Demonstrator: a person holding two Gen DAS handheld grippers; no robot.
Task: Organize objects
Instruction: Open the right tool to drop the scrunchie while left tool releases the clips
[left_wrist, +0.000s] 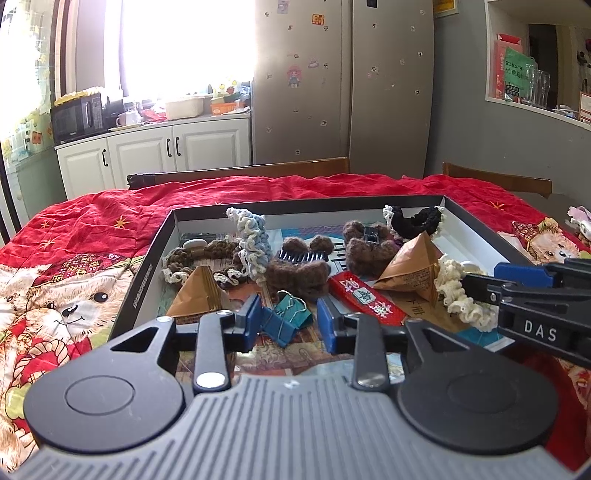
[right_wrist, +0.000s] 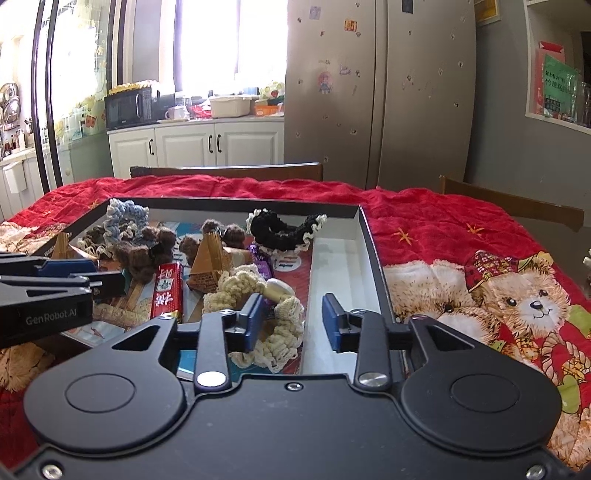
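Observation:
A black shallow box on the red cloth holds crocheted scrunchies, brown paper pyramid packets, a red snack bar and binder clips. My left gripper is open over the box's near edge, with a teal binder clip lying between its blue pads, not gripped. My right gripper is open and empty over the box's near right part, just right of a cream scrunchie. Each gripper shows at the edge of the other's view.
The box lies on a table under a red teddy-bear cloth. Wooden chair backs stand behind the table. Kitchen cabinets and a fridge are far behind.

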